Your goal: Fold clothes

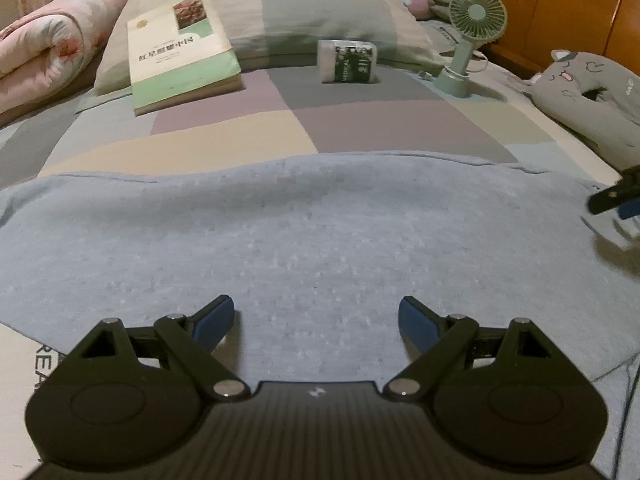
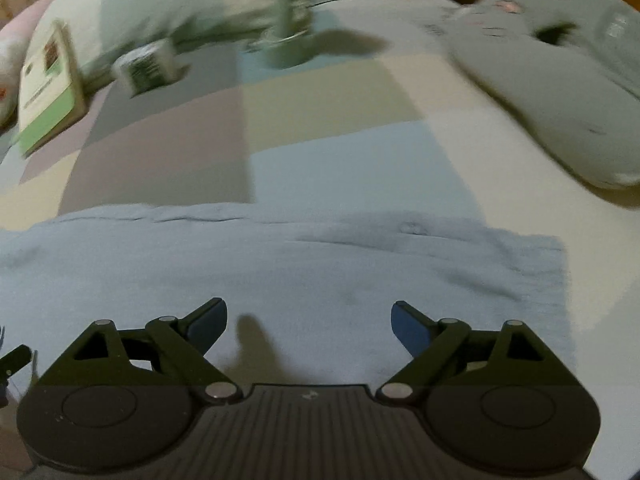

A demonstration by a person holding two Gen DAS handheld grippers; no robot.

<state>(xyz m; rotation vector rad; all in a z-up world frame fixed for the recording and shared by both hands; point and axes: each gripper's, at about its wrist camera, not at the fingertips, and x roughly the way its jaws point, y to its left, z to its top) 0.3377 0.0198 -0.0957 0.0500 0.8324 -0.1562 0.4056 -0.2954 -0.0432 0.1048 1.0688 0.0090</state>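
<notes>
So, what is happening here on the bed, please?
A person holds two grippers above a light blue knit garment spread flat on the patchwork bedsheet. The left gripper and the right gripper are both open and hold nothing. No fold is visible yet.

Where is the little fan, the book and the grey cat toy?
fan (image 1: 477, 12), left wrist view, on its round grille.
book (image 1: 182, 50), left wrist view, on its front cover.
cat toy (image 1: 586, 80), left wrist view, on its face.

Black grippers (image 1: 316, 320) — blue pads (image 1: 214, 322)
</notes>
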